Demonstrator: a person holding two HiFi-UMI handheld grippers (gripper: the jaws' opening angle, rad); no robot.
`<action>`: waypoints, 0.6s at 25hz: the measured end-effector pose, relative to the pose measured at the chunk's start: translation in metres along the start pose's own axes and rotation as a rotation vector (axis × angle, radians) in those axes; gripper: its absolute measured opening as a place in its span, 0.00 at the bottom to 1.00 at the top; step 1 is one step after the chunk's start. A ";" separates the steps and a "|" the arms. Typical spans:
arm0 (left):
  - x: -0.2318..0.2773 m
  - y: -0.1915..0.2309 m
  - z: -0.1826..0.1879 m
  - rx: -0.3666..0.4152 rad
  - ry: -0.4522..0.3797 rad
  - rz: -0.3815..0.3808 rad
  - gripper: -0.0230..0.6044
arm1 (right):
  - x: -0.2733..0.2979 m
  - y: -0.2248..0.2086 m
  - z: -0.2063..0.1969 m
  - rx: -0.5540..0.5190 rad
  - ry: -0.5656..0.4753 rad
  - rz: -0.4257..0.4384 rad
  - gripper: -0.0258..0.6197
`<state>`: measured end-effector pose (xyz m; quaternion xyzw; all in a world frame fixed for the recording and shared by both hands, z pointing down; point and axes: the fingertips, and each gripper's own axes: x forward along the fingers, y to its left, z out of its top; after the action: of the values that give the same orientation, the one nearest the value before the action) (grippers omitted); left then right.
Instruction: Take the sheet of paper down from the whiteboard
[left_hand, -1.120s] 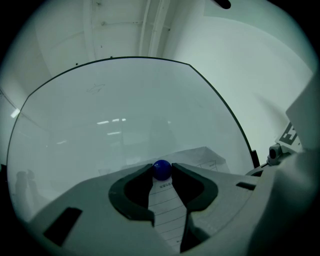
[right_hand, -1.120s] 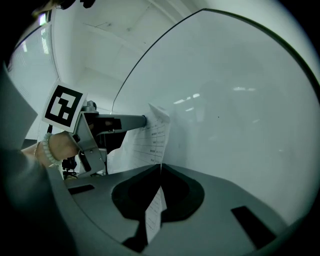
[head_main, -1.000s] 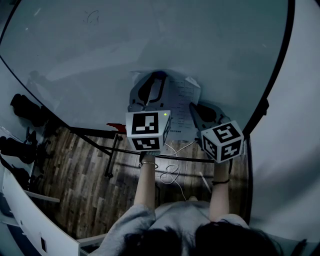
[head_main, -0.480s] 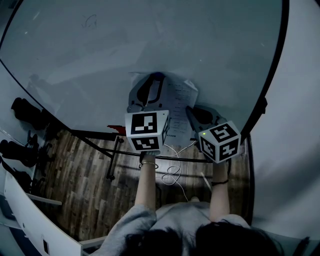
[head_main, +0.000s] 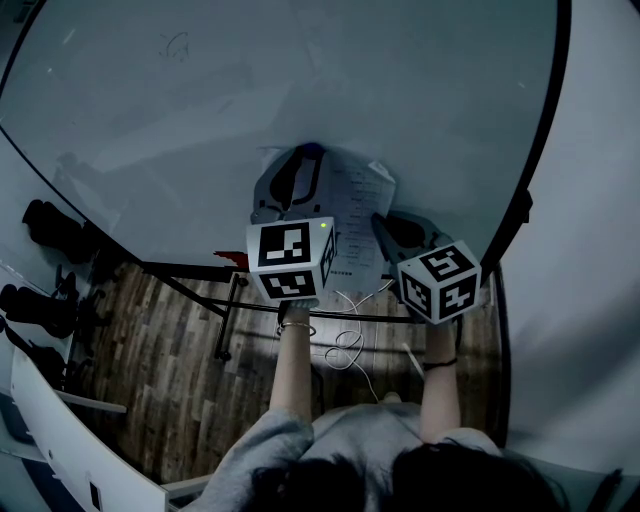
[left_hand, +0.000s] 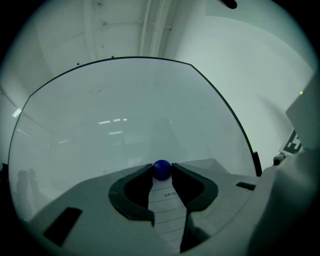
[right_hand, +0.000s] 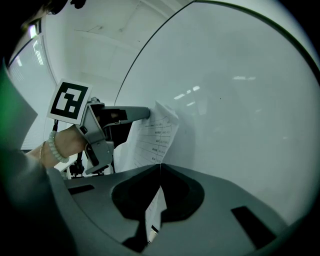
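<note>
On the left, the left tool (left_hand: 162, 175) reaches up to the top of the sheet of paper (head_main: 360, 210). Its two jaws are clenched on the round blue magnet (left_hand: 161, 168) that pins the sheet to the whiteboard (head_main: 300, 80). The step in hand looks like freeing the sheet: the pin is gripped but not yet lifted away, so the paper hangs from the board by its top edge.

The sheet sits low on the board, near its bottom rail and right of centre. It is white, printed with ruled rows and small dark text like a form or table. It does not lie flat: its upper right corner curls off the board, and its lower part bows outward.

To the right, the right tool (right_hand: 160, 167) is clamped shut on the sheet's lower edge, which runs edge-on between its jaws.

The next move probably calls for pulling the magnet straight off the board with the left tool. The right tool must keep its pinch, so the freed sheet neither drops nor tears, and can then draw it clear.
</note>
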<state>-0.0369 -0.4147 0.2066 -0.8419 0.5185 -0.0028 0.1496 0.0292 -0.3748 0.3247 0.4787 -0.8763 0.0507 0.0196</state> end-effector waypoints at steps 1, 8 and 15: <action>0.000 0.000 0.000 0.000 0.001 -0.001 0.23 | 0.000 0.000 0.000 0.004 0.000 0.000 0.04; -0.001 -0.001 0.000 -0.002 0.001 -0.002 0.24 | -0.002 -0.001 -0.004 0.022 0.013 -0.012 0.04; -0.001 -0.002 0.000 -0.009 -0.001 -0.003 0.23 | -0.004 -0.003 -0.009 0.040 0.019 -0.019 0.04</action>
<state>-0.0355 -0.4129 0.2074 -0.8433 0.5172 -0.0003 0.1464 0.0342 -0.3722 0.3331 0.4868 -0.8703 0.0725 0.0187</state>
